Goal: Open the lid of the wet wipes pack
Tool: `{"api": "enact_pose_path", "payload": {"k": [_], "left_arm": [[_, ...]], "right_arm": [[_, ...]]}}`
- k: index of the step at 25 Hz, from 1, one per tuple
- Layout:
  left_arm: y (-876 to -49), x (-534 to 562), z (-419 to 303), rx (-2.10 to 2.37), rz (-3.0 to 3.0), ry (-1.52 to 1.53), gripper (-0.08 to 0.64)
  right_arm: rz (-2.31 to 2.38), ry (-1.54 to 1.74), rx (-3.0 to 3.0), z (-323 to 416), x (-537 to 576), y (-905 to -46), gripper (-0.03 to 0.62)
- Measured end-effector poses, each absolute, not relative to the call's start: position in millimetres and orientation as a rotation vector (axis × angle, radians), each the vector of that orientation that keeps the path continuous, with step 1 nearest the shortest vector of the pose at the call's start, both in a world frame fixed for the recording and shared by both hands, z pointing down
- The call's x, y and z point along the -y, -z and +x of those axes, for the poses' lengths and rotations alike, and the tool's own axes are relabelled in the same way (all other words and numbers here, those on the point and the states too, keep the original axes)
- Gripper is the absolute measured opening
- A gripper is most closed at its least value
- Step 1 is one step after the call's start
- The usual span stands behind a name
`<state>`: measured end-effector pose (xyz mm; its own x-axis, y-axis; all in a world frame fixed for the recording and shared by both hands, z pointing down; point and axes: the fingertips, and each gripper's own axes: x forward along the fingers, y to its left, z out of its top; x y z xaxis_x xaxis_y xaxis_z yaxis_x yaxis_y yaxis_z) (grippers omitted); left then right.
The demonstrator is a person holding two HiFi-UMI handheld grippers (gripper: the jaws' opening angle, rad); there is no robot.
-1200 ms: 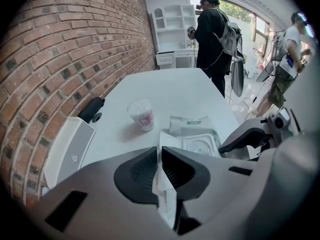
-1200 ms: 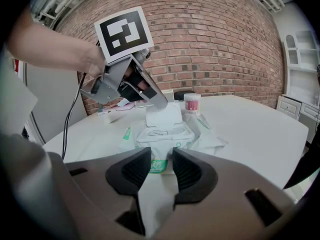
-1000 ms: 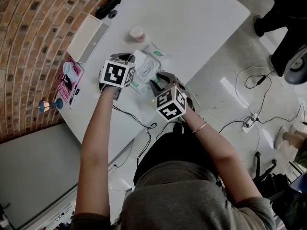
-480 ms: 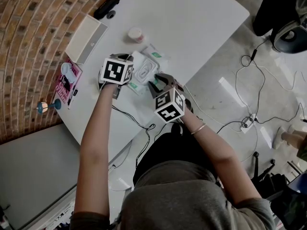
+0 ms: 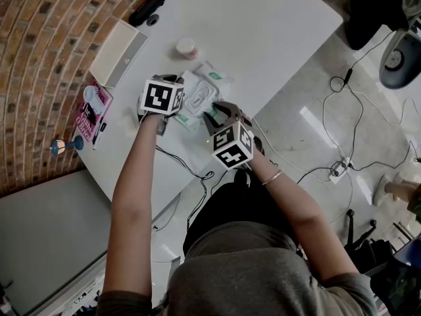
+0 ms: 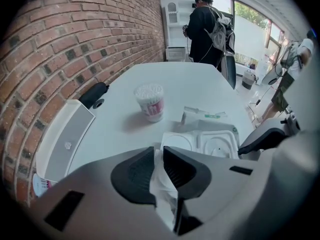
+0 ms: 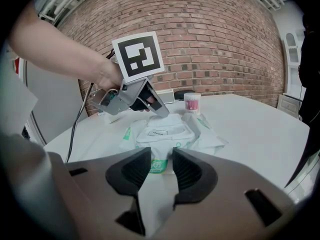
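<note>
Left gripper [image 6: 160, 155]: jaws just parting, lid [image 6: 177, 142] between | right gripper [image 7: 161, 158]: jaws apart | pack [image 7: 204, 134]: white lid flipped flat

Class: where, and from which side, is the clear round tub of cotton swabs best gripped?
Across the side wall of the clear round tub of cotton swabs, mid-height, probably from the brick wall side: it stands upright, and the white-and-green wet wipes pack lies on the other.

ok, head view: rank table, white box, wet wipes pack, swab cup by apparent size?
1. table
2-3. white box and wet wipes pack: they look about alike, and the pack is partly hidden, so no ranking between them
4. swab cup, clearly smallest
</note>
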<state>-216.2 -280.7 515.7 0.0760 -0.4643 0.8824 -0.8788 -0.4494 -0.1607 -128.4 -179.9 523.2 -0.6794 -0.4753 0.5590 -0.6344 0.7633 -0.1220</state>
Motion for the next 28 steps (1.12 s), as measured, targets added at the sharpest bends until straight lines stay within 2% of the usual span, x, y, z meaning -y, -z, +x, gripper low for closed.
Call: {"api": "enact_pose_path", "payload": {"k": [4, 25, 28], "left_arm": [[-524.2, 277.6, -223.3, 1.366, 1.908, -1.422, 0.041], [-476.0, 226.0, -246.9, 1.587, 1.9, -1.016, 0.04], [-472.6, 215.0, -252.1, 1.618, 1.888, -0.98, 0.04]], "right_arm": [[0.834, -0.419, 2.45, -129.4, 180.3, -523.5, 0.143], [0.828, -0.443, 2.457, -126.6, 182.8, -522.4, 0.143], [0.848, -0.458, 2.469, -125.2, 184.4, -516.0, 0.126]]}}
